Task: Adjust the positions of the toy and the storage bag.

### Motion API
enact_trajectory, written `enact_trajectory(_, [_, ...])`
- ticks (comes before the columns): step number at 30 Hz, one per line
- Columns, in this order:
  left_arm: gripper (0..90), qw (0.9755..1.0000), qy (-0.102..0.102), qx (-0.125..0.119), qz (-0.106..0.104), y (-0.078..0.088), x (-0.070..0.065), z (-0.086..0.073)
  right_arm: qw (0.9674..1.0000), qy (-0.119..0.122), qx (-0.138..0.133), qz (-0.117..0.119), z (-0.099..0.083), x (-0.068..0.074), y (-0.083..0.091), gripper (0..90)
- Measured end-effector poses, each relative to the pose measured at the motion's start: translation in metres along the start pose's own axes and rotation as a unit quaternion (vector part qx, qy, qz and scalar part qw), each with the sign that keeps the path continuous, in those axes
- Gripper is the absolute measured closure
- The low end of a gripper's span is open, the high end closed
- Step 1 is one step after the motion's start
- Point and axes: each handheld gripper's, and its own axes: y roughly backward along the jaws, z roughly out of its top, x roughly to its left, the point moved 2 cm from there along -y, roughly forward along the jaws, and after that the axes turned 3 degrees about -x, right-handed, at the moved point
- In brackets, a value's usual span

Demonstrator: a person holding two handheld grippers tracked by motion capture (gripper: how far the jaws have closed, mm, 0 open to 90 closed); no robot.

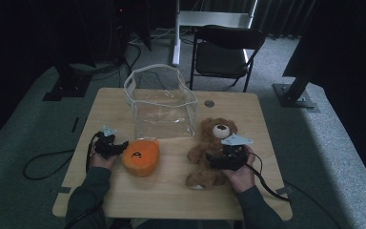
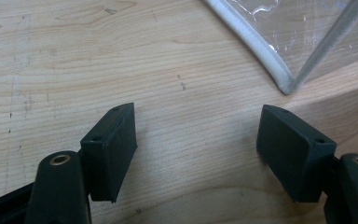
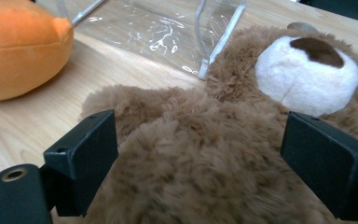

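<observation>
Right gripper: your jaws are wide open over the bear, lower centre, gripping nothing. Left gripper gapes empty above bare table. Close too shallow and you'll likely pinch only fur; the bear could slip or bump the bag.

I see a light wooden table with rounded corners standing on grey carpet, with a small round grommet set near its far edge. On it stands an open clear plastic bin with white trim towards the far middle. In front of that lie a round orange plush toy with a dark mark on the left and a brown furry teddy bear with a pale muzzle on its back on the right, just beside the bin's corner.
</observation>
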Motion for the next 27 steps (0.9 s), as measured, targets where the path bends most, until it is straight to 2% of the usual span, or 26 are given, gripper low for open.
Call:
enact_trajectory(2, [29.2,1.0000,0.000,0.000,0.000,0.000,0.000,0.000,0.9999,-0.010,0.010,-0.009,-0.003,0.001,-0.006,10.2])
enact_trajectory(7, [29.2,1.0000,0.000,0.000,0.000,0.000,0.000,0.000,0.9980,0.011,0.034,-0.053,-0.011,0.004,-0.013,10.1])
enact_trajectory(10, [29.3,1.0000,0.000,0.000,0.000,0.000,0.000,0.000,0.9978,-0.007,0.034,-0.057,-0.015,-0.004,-0.010,10.1])
enact_trajectory(15, [29.2,1.0000,0.000,0.000,0.000,0.000,0.000,0.000,0.9956,-0.053,0.041,-0.065,-0.024,-0.019,-0.008,9.2])
enact_trajectory(18, [29.2,1.0000,0.000,0.000,0.000,0.000,0.000,0.000,0.9933,-0.097,0.052,-0.036,-0.030,-0.028,-0.010,9.3])
enact_trajectory(21, [29.3,1.0000,0.000,0.000,0.000,0.000,0.000,0.000,0.9922,-0.110,0.058,-0.005,-0.033,-0.032,-0.013,12.9])
enact_trajectory(24, [29.2,1.0000,0.000,0.000,0.000,0.000,0.000,0.000,0.9939,-0.091,0.061,0.009,-0.031,-0.029,-0.012,18.2])
enact_trajectory(27, [29.3,1.0000,0.000,0.000,0.000,0.000,0.000,0.000,0.9966,-0.053,0.053,0.034,-0.031,-0.023,-0.012,21.1])
